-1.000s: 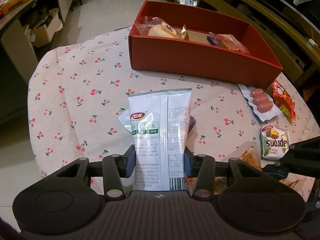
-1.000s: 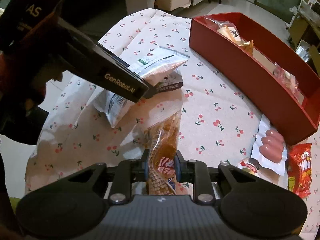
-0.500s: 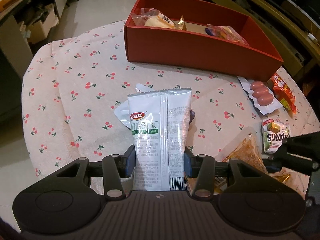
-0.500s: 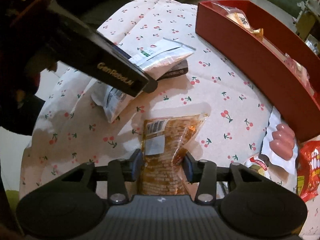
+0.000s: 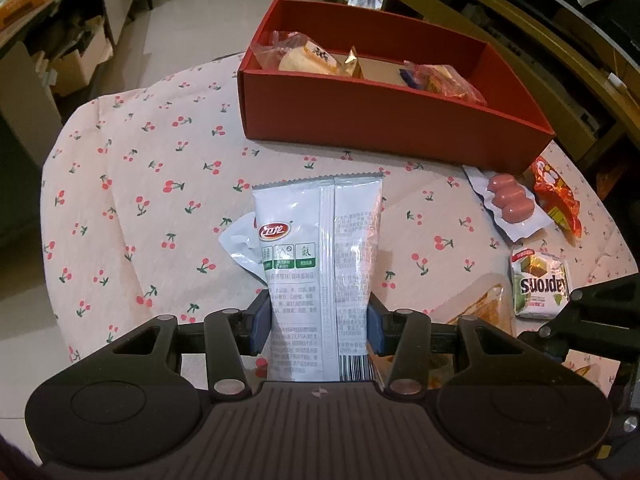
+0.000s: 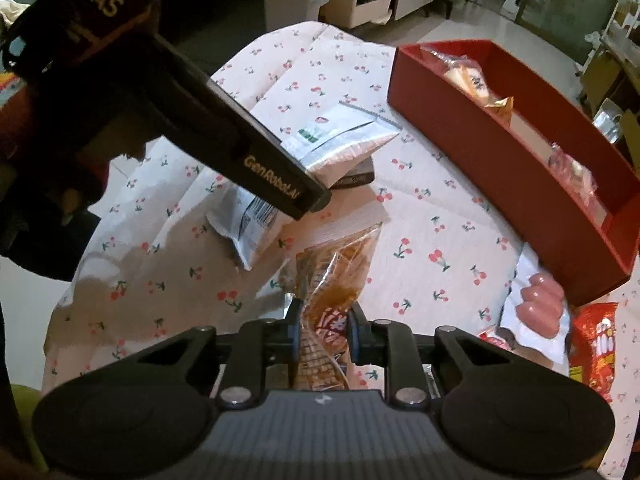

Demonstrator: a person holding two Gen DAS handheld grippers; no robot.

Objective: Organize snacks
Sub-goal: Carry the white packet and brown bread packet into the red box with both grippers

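My left gripper (image 5: 318, 326) is shut on a white snack packet (image 5: 320, 248) and holds it above the cherry-print tablecloth; the packet also shows in the right wrist view (image 6: 340, 140). My right gripper (image 6: 323, 330) is shut on an orange clear-wrapped snack packet (image 6: 334, 276), lifted off the cloth; the packet also shows in the left wrist view (image 5: 486, 308). A red box (image 5: 384, 120) at the far side holds several wrapped snacks; it stands at the right in the right wrist view (image 6: 516, 168).
A sausage pack (image 5: 510, 202), a red-orange snack bag (image 5: 556, 196) and a green-white packet (image 5: 540, 284) lie on the right of the table. Another white packet (image 6: 248, 228) lies under the left gripper. Shelves and boxes stand around the round table.
The left gripper has lifted and drawn back with the white packet. The right gripper has closed narrower on the orange packet, which turned from flat to on edge.
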